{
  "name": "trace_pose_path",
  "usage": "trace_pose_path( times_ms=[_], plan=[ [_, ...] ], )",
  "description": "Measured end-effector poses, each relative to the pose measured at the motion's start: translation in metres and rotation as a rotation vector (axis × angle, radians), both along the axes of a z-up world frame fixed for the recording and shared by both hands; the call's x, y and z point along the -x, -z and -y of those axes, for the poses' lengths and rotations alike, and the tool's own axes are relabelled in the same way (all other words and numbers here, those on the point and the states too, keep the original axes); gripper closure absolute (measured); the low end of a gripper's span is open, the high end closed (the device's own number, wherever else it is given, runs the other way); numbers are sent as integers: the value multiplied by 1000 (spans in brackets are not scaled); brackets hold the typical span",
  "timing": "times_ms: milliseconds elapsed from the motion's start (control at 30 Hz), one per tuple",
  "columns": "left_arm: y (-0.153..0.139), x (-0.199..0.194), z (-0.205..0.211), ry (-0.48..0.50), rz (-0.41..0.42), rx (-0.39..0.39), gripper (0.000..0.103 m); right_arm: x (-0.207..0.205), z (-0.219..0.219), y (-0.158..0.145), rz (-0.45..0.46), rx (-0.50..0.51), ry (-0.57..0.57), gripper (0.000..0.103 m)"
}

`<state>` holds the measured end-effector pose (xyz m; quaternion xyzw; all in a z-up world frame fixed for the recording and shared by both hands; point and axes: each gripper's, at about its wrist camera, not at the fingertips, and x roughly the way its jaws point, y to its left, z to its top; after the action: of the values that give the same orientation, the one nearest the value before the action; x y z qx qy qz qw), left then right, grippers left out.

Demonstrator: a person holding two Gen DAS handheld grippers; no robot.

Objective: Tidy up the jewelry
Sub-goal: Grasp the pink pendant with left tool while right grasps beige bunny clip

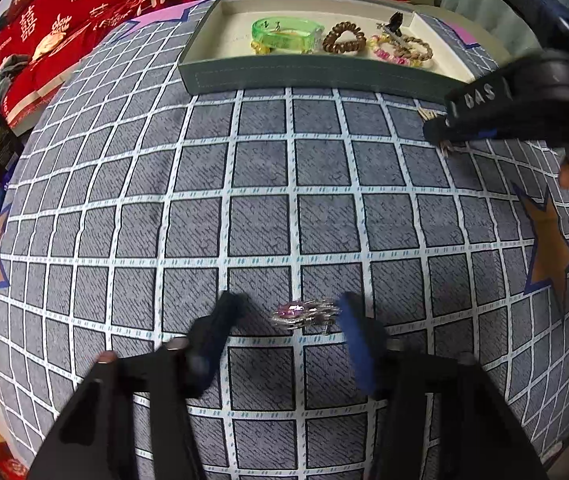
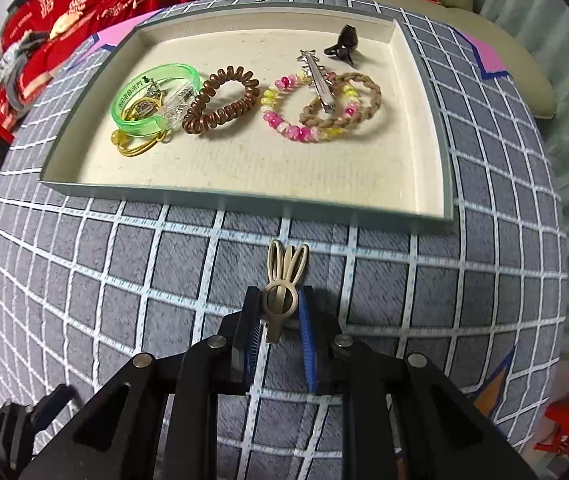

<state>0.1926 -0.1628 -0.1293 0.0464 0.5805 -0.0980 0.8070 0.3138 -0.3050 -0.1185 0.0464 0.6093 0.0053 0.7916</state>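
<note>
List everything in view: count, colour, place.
tray: one, grey with cream lining, far side of cloth
bangle: one, green, tray's left
coil hair tie: one, brown, beside bangle
bead bracelet: one, pink-yellow, tray's right
braided tie: one, tan, overlapping bracelet
star clip: one, silver, atop both
claw clip: one, black, far right corner
brooch: one, silver-pink, cloth
rabbit clip: one, beige, gripped
left tool: open around brooch
right tool: shut on rabbit clip

Shiny trinkets on matt cloth

Glossy green plastic bangle, polished metal hair clip, matt beige claw clip; woven checked cloth.
</note>
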Motion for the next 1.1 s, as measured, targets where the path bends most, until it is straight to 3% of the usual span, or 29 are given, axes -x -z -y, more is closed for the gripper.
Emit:
trace_pose_path(
  times_ms=[33, 367, 600, 1100],
  plan=[
    [-2, -2, 0, 2, 2, 4, 60, 5, 4, -1, 3, -18, 1, 82],
    [-10, -13, -22, -20, -42, 140, 64, 58, 27, -16, 9, -113, 26, 83],
    [-19, -12, -31, -11, -35, 148, 64, 84, 38, -24, 0, -175, 64, 83],
    [-40, -34, -25, -1, 10, 156, 64, 79, 43, -34, 3, -194, 86, 83]
  ],
)
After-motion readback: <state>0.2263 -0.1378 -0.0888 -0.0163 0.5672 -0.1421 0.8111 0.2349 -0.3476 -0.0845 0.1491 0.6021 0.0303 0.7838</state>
